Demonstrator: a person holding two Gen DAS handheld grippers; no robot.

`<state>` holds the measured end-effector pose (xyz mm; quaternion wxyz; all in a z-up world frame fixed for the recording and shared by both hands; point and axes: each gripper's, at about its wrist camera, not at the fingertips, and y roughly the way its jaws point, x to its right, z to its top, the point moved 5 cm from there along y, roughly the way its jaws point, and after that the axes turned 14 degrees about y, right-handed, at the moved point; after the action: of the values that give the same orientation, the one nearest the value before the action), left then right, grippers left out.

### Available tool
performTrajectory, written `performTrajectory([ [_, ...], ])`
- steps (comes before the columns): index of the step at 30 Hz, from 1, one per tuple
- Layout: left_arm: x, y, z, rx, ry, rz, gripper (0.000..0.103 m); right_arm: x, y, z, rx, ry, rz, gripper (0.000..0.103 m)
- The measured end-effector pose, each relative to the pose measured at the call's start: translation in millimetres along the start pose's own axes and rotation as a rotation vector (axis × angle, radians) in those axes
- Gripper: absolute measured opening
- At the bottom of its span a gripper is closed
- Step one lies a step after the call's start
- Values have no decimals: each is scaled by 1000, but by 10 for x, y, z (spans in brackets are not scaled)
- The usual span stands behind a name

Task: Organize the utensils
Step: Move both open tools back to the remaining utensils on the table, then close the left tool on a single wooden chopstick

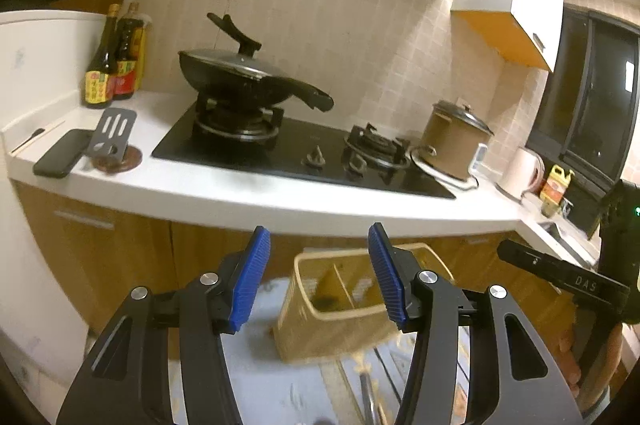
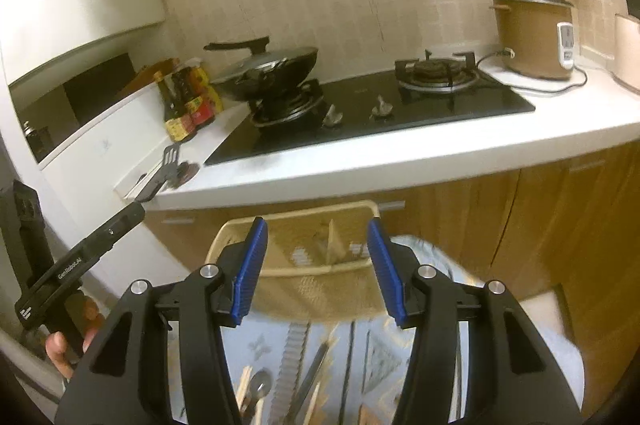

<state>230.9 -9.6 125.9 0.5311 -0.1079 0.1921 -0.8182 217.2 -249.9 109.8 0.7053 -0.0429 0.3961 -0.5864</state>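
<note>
A beige plastic utensil caddy [image 1: 320,309] with a divider stands on a patterned cloth [image 1: 256,377] below the counter; it also shows in the right wrist view [image 2: 304,265]. My left gripper [image 1: 318,275] is open and empty, held above and in front of the caddy. My right gripper [image 2: 316,271] is open and empty, also above the caddy. On the cloth near the right gripper lie a metal spoon [image 2: 258,391], wooden chopsticks [image 2: 244,385] and a dark utensil [image 2: 310,375]. A metal handle [image 1: 366,397] shows low in the left wrist view.
A white counter [image 1: 240,193] holds a black gas hob [image 1: 296,153], a lidded wok [image 1: 236,73], sauce bottles [image 1: 114,61], a phone [image 1: 62,153], a slotted spatula [image 1: 114,135] and a brown rice cooker [image 1: 454,141]. Wooden cabinet doors [image 2: 560,225] stand below.
</note>
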Motion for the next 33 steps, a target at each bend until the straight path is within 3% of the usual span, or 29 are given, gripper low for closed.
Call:
performTrajectory([
  [8,104,-201,-377,-183,34,-31,50,-116,44,-561,-212,-37,-47,48],
  [16,91,-62,-1225,-391,35,-69,49,17,312,-1382,-400,-66,-103,48],
  [22,144,129,-1744,-521,73,-94,47,148,499,-1784,-502,-56,-137,48],
  [25,155,202,-1930,-563,100,-77,40,161,510,-1898,-517,-60,-136,48],
  [33,281,262,-2141,-558,162,-77,40,318,488,-2011,-532,-31,-135,48],
])
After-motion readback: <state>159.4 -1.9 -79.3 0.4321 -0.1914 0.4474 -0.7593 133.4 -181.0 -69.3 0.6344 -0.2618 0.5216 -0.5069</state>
